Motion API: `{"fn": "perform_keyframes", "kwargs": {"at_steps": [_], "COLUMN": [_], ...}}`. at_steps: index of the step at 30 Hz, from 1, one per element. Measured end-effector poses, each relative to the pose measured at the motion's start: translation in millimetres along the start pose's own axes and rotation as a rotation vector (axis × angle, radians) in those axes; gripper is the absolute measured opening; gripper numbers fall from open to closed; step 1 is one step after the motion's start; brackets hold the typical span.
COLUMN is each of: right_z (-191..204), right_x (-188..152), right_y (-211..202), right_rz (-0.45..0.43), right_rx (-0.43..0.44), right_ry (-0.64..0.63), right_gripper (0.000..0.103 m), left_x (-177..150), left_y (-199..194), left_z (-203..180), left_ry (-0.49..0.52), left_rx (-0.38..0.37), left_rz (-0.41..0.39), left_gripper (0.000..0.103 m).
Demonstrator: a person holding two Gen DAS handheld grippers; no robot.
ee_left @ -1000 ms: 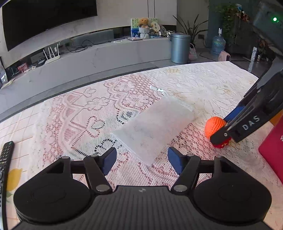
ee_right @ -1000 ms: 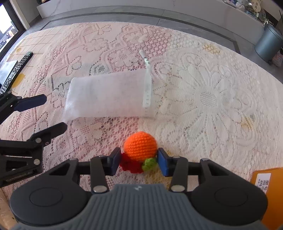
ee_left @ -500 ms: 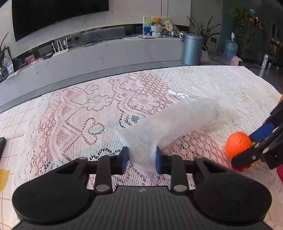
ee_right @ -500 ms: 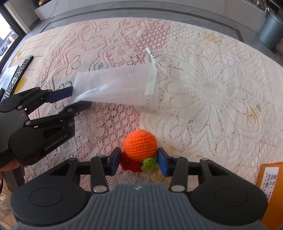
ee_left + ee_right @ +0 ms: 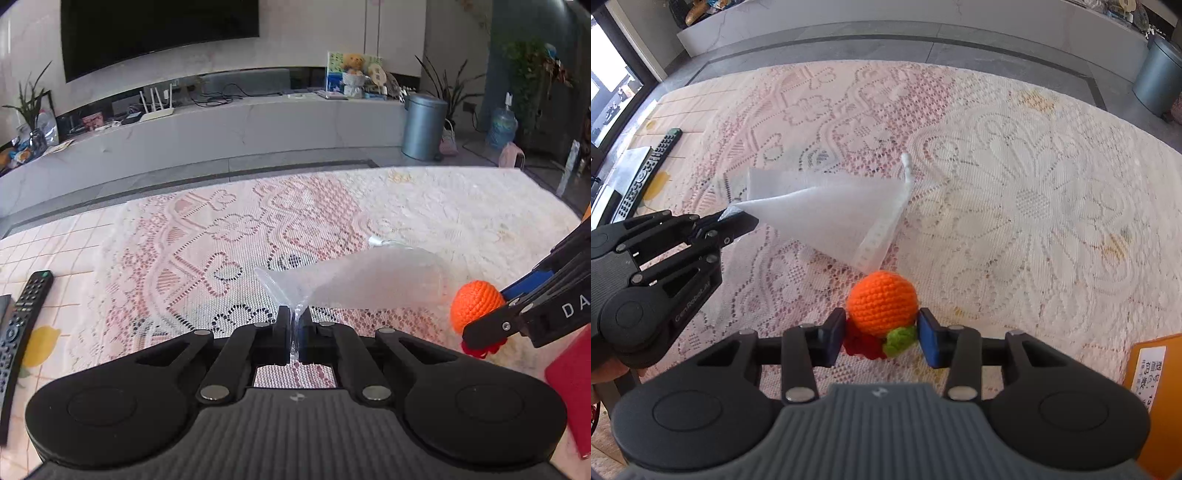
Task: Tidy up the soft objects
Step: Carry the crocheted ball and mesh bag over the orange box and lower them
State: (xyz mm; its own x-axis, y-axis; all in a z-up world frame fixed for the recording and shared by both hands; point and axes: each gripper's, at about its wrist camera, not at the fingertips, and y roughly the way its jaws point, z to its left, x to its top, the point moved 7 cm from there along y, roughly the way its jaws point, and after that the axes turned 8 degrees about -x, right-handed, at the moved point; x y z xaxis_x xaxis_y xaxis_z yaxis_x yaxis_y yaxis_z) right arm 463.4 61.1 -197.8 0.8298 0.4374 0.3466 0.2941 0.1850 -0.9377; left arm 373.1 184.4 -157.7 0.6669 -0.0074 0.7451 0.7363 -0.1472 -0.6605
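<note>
A translucent white zip bag (image 5: pixel 369 284) lies across the lace tablecloth (image 5: pixel 221 236), its near corner lifted. My left gripper (image 5: pixel 294 321) is shut on that corner, pinching the thin plastic. In the right wrist view the bag (image 5: pixel 827 218) fans out from the left gripper (image 5: pixel 738 221) to its zip strip, which rests on the cloth. Just in front of the strip is an orange crocheted ball toy (image 5: pixel 882 302) with red and green bits. My right gripper (image 5: pixel 882 332) is closing on it, pads pressing its sides. The left wrist view shows the toy (image 5: pixel 474 302) in the right gripper (image 5: pixel 495 310) at far right.
A black remote control (image 5: pixel 18 332) lies at the table's left edge, also in the right wrist view as the remote (image 5: pixel 650 173). An orange box (image 5: pixel 1156 398) sits at the near right and a red item (image 5: pixel 572 384) beside it. A grey bin (image 5: pixel 423 125) stands on the floor beyond.
My left gripper went from wide open to shut on the bag's near corner and raised it off the cloth. The right gripper rose a little with the toy between its pads.
</note>
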Motion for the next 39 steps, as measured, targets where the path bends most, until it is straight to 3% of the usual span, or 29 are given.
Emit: {"fn": "perform_keyframes", "kwargs": {"at_steps": [6,12,18,23,33,39], "right_z": [7,-1,-28,-69,-179,-230], "right_x": [-8,-26,-53,-84,-149,-177], "right_y": [-41,-96,-156,-203,-271,-273], "right_rz": [-0.059,-0.149,-0.228,-0.278,-0.327,-0.314], "right_rx": [0.035,0.023,0.007,-0.042,-0.176,-0.215], "right_ry": [-0.001,-0.014,0.006,0.049,0.200,0.291], "right_gripper": [0.042,0.042,0.042,0.042,0.042,0.042], "left_x": [12,24,37,52,87,93], "left_y": [-47,-96,-137,-159,-156,-122], "left_z": [-10,-38,-70,-105,-208,-273], "left_ry": [-0.039,0.000,0.023,0.064,0.202,0.310], "left_rx": [0.019,0.031,0.033,-0.010,-0.144,-0.228], "left_rz": [-0.058,-0.104,-0.148,-0.212,-0.281,-0.230], "left_gripper": [0.003,0.003,0.003,0.003,0.003,0.003]}}
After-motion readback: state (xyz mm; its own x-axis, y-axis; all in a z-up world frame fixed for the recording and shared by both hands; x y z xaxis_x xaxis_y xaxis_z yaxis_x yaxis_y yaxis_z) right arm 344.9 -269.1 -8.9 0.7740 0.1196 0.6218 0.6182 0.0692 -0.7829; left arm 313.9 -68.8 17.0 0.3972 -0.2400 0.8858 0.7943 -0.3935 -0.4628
